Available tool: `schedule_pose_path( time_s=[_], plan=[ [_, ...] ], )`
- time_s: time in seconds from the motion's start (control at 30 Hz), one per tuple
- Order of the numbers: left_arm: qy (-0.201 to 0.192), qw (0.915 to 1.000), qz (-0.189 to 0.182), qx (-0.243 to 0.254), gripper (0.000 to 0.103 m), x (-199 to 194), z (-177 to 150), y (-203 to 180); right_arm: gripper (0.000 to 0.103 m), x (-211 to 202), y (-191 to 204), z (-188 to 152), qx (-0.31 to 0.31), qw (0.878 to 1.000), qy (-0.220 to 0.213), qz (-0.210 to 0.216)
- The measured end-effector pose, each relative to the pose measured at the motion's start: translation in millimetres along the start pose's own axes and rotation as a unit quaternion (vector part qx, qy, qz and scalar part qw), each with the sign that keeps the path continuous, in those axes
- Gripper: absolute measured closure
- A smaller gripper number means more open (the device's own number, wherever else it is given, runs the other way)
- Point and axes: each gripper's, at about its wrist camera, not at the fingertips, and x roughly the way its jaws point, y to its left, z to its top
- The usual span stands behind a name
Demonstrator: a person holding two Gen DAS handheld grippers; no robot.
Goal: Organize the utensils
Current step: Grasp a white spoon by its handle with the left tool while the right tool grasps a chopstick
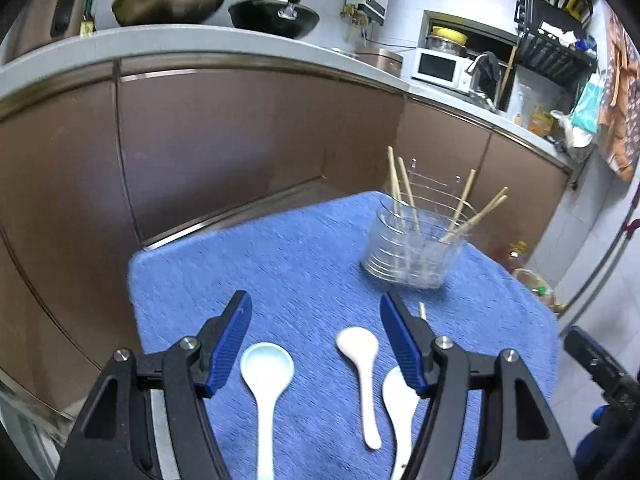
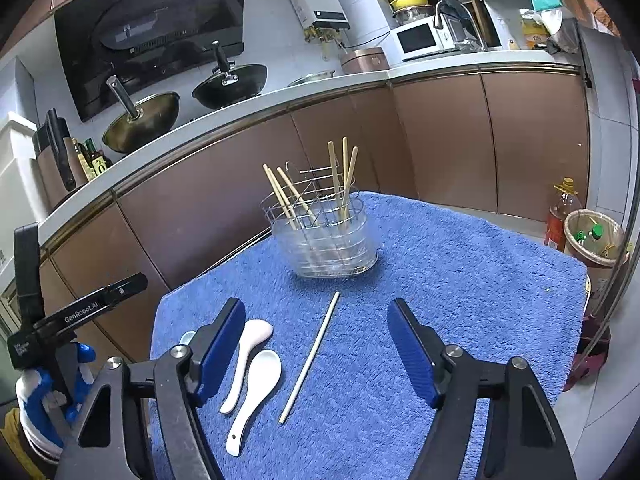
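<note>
A clear utensil holder (image 1: 414, 246) (image 2: 326, 240) with several wooden chopsticks (image 2: 344, 180) stands on the blue towel (image 1: 304, 248) (image 2: 440, 264). Three white spoons lie near me: one (image 1: 266, 376) between the left gripper's fingers, a second (image 1: 362, 364) (image 2: 246, 356) and a third (image 1: 398, 412) (image 2: 256, 392) to its right. One loose chopstick (image 2: 310, 358) lies on the towel between the right gripper's fingers. My left gripper (image 1: 316, 312) is open and empty above the spoons. My right gripper (image 2: 316, 316) is open and empty above the chopstick.
Brown cabinets (image 1: 224, 140) and a counter with two woks (image 2: 230, 82) stand behind the towel-covered table. A bin (image 2: 594, 240) and an oil bottle (image 2: 560, 216) stand on the floor at the right. The left gripper's body (image 2: 76, 312) shows at the left.
</note>
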Motion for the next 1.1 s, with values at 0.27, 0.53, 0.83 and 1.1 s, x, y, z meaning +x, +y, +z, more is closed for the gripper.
schedule_pose_path(
  time_s=[0.27,0.53,0.83,1.1],
  plan=[
    [0.054,0.9970,-0.055,-0.010,0.039,18.6,-9.0,-3.0,0.048,14.8,0.0,-8.7,-0.007,0.999,0.034,0.015],
    [0.133,0.9874,-0.078,-0.035,0.039,60.6,-28.3,-10.1,0.054,29.0,-0.8,-18.6,-0.018,0.996,0.071,0.041],
    [0.173,0.9833,-0.053,-0.023,0.040,96.4,-45.6,-18.8,0.056,47.3,-5.9,-29.5,-0.026,0.992,0.108,0.055],
    [0.172,0.9818,-0.078,-0.022,0.040,97.6,-44.2,-19.3,0.060,68.4,-7.9,-34.6,-0.024,0.988,0.137,0.072]
  ],
)
